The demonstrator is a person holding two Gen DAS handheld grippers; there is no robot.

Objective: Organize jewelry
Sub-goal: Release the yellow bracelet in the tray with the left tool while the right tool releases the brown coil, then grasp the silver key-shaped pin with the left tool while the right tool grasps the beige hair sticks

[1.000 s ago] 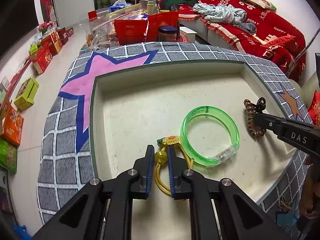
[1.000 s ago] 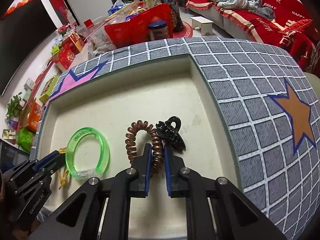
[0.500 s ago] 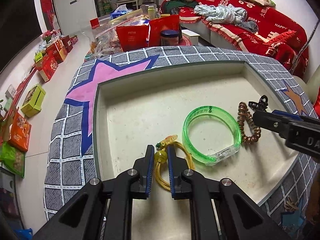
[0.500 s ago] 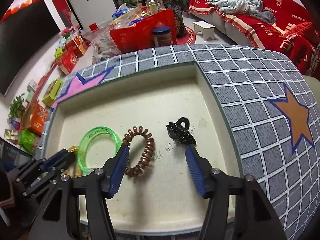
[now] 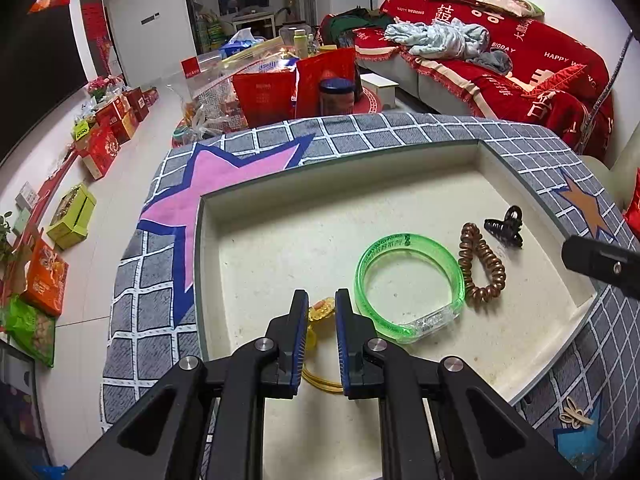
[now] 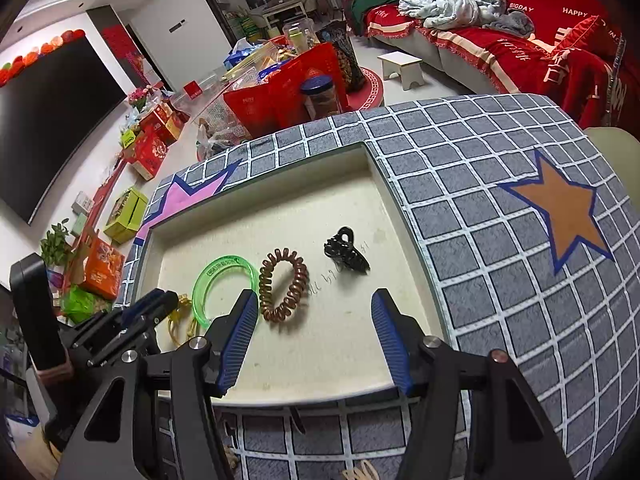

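Left hand-held gripper (image 5: 322, 320): jaws nearly closed on the yellow cord bracelet (image 5: 320, 360), pinching it near its gold bead, low over the cream tabletop (image 5: 300, 240); green bangle (image 5: 410, 284) lies just right of its fingers; brown spiral hair tie (image 5: 482, 266) touches the bangle; black claw clip (image 5: 505, 226) beyond. Right hand-held gripper (image 6: 316, 336): jaws apart, empty, above the tabletop's near edge, hair tie just ahead of its left finger.

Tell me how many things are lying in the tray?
4. The yellow cord charm sits nearest the left side, between the left gripper's jaws; then the green bangle, the brown coil hair tie and, farthest right, the black hair clip.
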